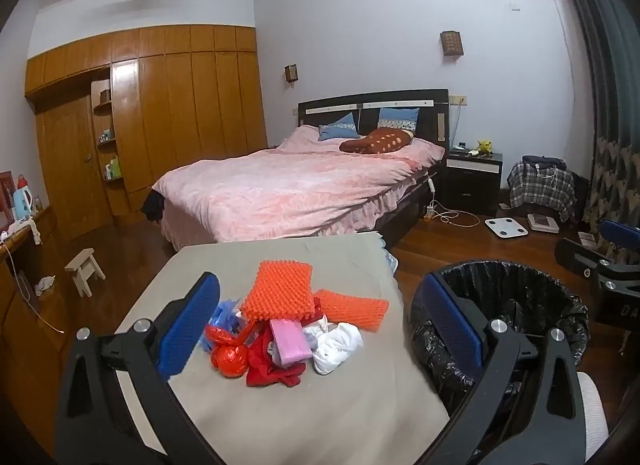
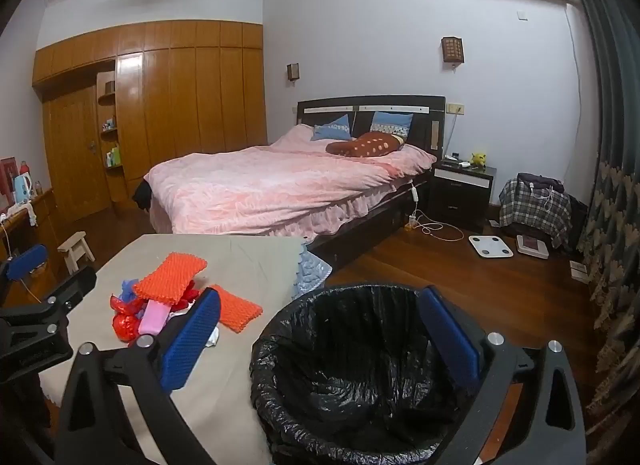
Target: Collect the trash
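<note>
Crumpling glossy black bin liner (image 2: 352,365), knobbly orange foam (image 1: 280,291)

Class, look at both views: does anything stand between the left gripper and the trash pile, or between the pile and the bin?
Nothing visible does. The left gripper is open right over the pile on the table, and the bin sits open beside the table.

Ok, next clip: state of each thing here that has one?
left hand-held gripper: open, holding nothing.
right hand-held gripper: open, holding nothing.
trash pile: heaped on the table, untouched.
trash bin: lined with a black bag, looks empty.
bed: covered with a pink quilt.
wardrobe: doors shut.
</note>
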Motion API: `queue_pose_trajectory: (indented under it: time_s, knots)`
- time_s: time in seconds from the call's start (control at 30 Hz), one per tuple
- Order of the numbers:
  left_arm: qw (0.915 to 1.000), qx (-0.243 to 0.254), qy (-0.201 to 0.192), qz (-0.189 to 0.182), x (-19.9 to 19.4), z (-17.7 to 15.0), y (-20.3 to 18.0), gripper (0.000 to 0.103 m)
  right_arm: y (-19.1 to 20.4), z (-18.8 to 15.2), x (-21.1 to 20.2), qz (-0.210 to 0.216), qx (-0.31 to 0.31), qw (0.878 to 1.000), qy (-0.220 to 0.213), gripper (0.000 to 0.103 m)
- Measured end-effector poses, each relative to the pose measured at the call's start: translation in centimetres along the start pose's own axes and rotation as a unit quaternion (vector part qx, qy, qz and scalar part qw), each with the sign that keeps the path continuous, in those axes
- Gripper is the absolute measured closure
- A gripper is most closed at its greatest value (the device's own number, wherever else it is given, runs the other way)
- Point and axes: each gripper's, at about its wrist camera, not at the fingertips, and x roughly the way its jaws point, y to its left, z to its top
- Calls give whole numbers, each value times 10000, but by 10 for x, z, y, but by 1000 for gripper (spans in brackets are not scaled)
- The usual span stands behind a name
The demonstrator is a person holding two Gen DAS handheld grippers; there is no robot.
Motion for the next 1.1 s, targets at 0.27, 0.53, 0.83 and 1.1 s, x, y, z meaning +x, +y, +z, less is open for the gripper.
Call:
queue_pose_trajectory:
  time_s: [0.27,0.53,0.83,1.1]
  knots:
    - [10000,18,6,23,0,0,0,5,1,1,1,10,-9,10000,51,6]
    - [10000,29,7,24,0,0,0,5,3,1,2,16,-3,10000,43,6]
    - [10000,27,-1,21,0,0,0,5,4,1,1,8,-7,10000,21,6]
    - [10000,23,-2,26,0,0,-1,5,7,0,-1,5,-14,10000,17,6]
